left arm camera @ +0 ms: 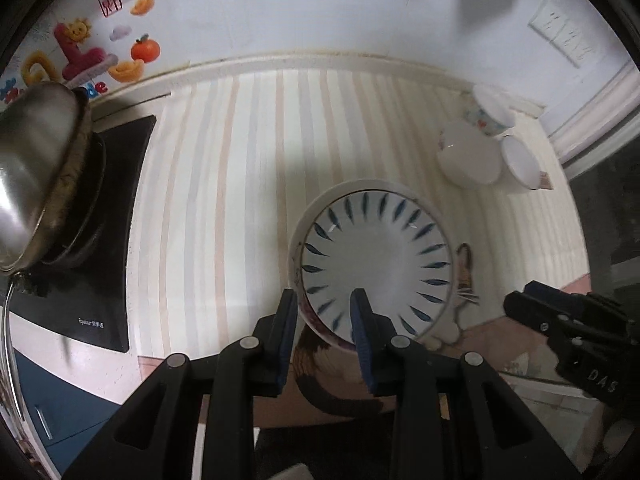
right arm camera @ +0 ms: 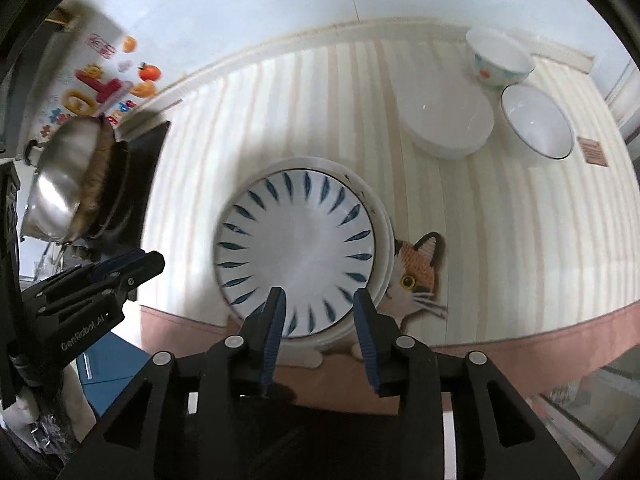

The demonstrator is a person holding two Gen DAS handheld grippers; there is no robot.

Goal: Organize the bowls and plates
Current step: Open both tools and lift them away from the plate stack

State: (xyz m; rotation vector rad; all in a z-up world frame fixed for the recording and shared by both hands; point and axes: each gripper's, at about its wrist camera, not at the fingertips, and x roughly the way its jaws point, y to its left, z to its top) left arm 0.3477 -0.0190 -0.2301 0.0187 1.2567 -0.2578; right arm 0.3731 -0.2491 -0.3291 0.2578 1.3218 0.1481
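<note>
Counter covered with a striped mat [right arm camera: 280,120], a cat picture [right arm camera: 420,272] printed near its front edge. Blue-leaf patterned plate [right arm camera: 296,252] sits on top of a white plate [right arm camera: 382,216], the pair lying on the mat just left of the cat's face. Left gripper [left arm camera: 325,320] hangs above the near rim of this stack, pointing steeply down; its jaws stand at a narrow gap with nothing clamped between the pads, the plate rim showing in the gap from well below. Right gripper [right arm camera: 320,316] likewise hovers over the near edge of the patterned plate, jaws parted somewhat wider, nothing in them. Each gripper shows in the other's view, off to the side and clear of the stack. Toward the back right of the mat: a stack of plain white plates [right arm camera: 448,124], a small bowl with coloured spots [right arm camera: 500,60] behind it, and a white bowl with a dark rim line [right arm camera: 536,124] beside it; the bowls stand apart from the patterned plate. On the left, a steel pot [right arm camera: 64,188] on a black stove top [left arm camera: 104,240]. Fruit and letter stickers [left arm camera: 88,52] on the wall behind.
</note>
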